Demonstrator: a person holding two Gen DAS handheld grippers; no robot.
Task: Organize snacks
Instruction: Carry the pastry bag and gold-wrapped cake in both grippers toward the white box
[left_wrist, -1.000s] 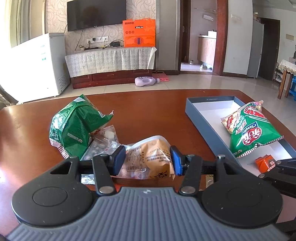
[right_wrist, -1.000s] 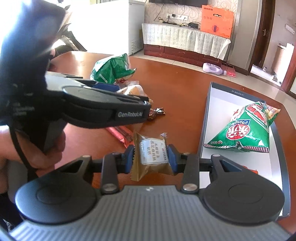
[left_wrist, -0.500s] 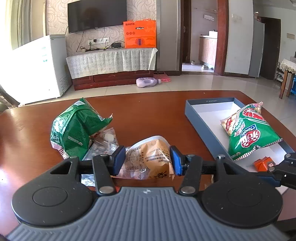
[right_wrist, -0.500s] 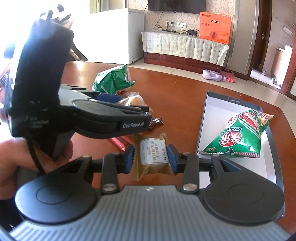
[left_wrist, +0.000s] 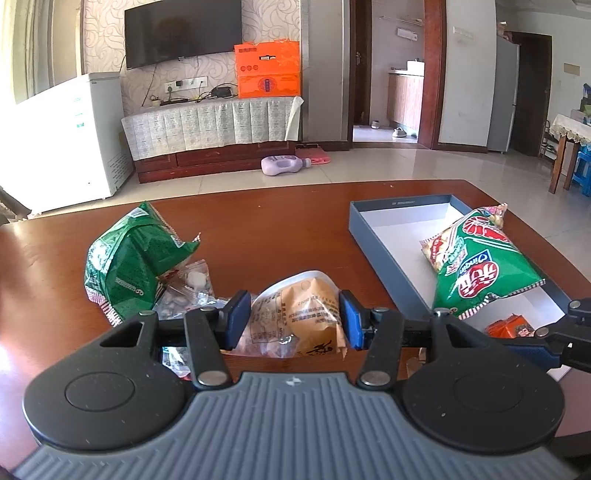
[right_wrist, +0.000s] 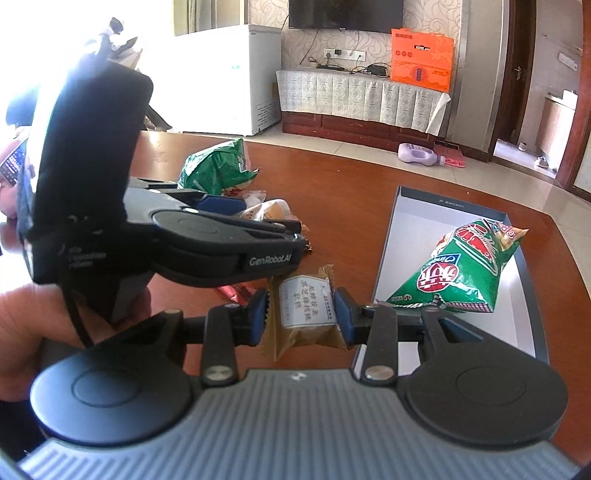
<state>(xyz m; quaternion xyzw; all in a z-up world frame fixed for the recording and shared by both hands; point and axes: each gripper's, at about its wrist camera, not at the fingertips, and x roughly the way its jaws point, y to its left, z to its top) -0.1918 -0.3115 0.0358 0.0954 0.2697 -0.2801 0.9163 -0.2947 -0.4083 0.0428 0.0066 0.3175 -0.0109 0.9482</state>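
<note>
My left gripper (left_wrist: 291, 319) is shut on a clear-wrapped bun packet (left_wrist: 299, 317) held above the brown table (left_wrist: 258, 229). My right gripper (right_wrist: 300, 312) is shut on a small gold-wrapped pastry (right_wrist: 306, 314), lifted just left of the grey box (right_wrist: 391, 236). The box (left_wrist: 384, 258) holds a green chip bag (left_wrist: 480, 266) and a small orange packet (left_wrist: 511, 326). The chip bag also shows in the right wrist view (right_wrist: 461, 269). The left gripper's body (right_wrist: 192, 236) fills the left of the right wrist view.
A second green bag (left_wrist: 129, 258) and small clear packets (left_wrist: 188, 288) lie at the table's left. A red stick packet (right_wrist: 236, 291) and a dark candy lie under the left gripper. The table's far edge is near the box.
Both grippers have risen a little with their packets still held. The right gripper has shifted slightly toward the box. The snacks on the table have not moved.
</note>
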